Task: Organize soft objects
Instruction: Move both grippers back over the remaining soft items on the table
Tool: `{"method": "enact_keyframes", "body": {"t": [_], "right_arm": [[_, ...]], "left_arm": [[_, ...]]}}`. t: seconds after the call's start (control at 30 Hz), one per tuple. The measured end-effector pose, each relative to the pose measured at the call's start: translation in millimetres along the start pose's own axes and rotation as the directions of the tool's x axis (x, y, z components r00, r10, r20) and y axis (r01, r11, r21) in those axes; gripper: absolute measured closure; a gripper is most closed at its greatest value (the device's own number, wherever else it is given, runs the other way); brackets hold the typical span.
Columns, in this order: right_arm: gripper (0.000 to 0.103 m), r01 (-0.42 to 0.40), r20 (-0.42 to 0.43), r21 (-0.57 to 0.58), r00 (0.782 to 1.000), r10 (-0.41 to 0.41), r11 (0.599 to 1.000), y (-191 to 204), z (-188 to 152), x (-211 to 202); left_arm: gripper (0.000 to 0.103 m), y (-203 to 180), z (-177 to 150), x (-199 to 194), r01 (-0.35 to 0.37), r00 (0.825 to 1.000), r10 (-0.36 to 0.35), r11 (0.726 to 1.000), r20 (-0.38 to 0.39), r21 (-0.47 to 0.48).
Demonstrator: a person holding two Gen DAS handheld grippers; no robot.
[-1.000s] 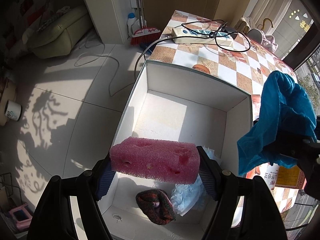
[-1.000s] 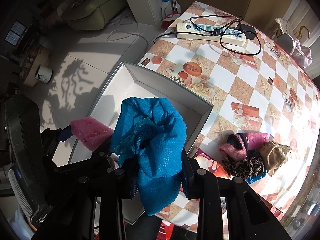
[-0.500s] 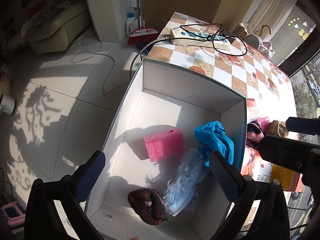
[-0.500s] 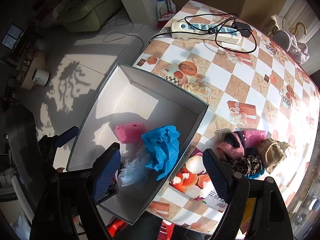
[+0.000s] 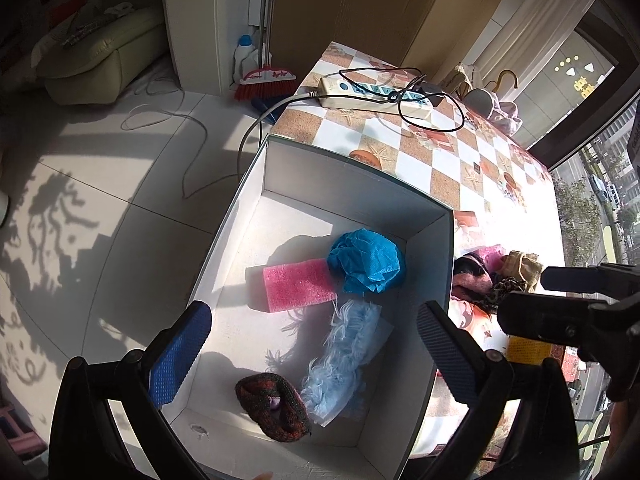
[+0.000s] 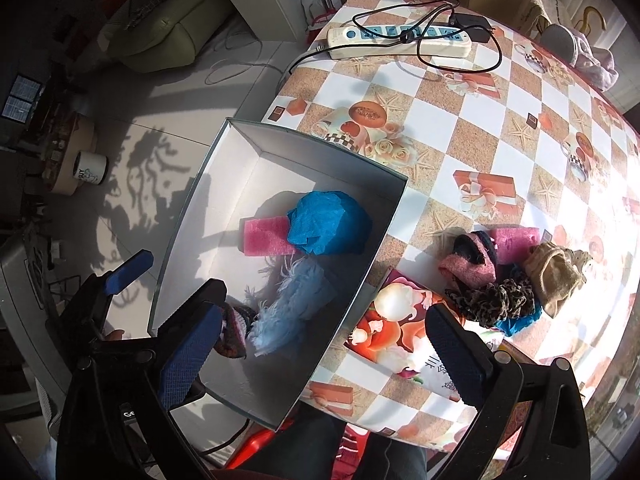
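An open white box (image 5: 360,168) holds a pink sponge (image 5: 296,288), a crumpled blue cloth (image 5: 366,266), a pale blue fluffy piece (image 5: 344,360) and a dark knitted item (image 5: 272,404). My left gripper (image 5: 312,316) hangs open above the box with nothing between its fingers. In the right wrist view the same sponge (image 6: 264,240) and blue cloth (image 6: 328,224) lie in the box (image 6: 320,148). Above its near right wall, the jaws of my right gripper (image 6: 322,316) are opening and hold nothing. Loose soft items (image 6: 500,276) are heaped on the checked table.
A power strip (image 6: 400,40) with a black cable lies at the far end of the table. A printed booklet (image 6: 400,328) sits between the box and the pile. The box overhangs the table's left edge above a tiled floor (image 5: 100,220).
The left gripper let go of the pink sponge and the right gripper released the blue cloth. Both fell into the box and both sets of jaws spread wide.
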State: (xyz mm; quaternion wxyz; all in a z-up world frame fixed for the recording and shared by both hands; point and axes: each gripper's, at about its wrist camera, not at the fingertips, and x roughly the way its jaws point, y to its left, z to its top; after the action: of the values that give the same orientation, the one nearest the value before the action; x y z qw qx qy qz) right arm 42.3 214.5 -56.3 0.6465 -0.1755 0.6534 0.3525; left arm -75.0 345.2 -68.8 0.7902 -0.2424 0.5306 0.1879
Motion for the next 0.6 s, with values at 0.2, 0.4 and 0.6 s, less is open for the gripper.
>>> {"method": "enact_keyframes", "body": {"t": [0.2, 0.4, 0.6], "right_arm": [[0.000, -0.015, 0.024, 0.116, 1.000, 0.012, 0.993, -47, -14, -21], [0.001, -0.002, 0.076, 0.301, 0.997, -0.022, 0.954, -129, -35, -56], [0.000, 0.000, 0.092, 0.492, 0.994, -0.052, 0.871, -215, -63, -72]], "left_arm": [[0.000, -36, 7, -5, -0.008, 1.000, 0.009, 0.991, -0.008, 0.131], [0.000, -97, 11, -1, 0.018, 1.000, -0.013, 0.949, -0.019, 0.315], [0.000, -167, 6, 27, 0.041, 0.995, 0.006, 0.872, -0.095, 0.487]]}}
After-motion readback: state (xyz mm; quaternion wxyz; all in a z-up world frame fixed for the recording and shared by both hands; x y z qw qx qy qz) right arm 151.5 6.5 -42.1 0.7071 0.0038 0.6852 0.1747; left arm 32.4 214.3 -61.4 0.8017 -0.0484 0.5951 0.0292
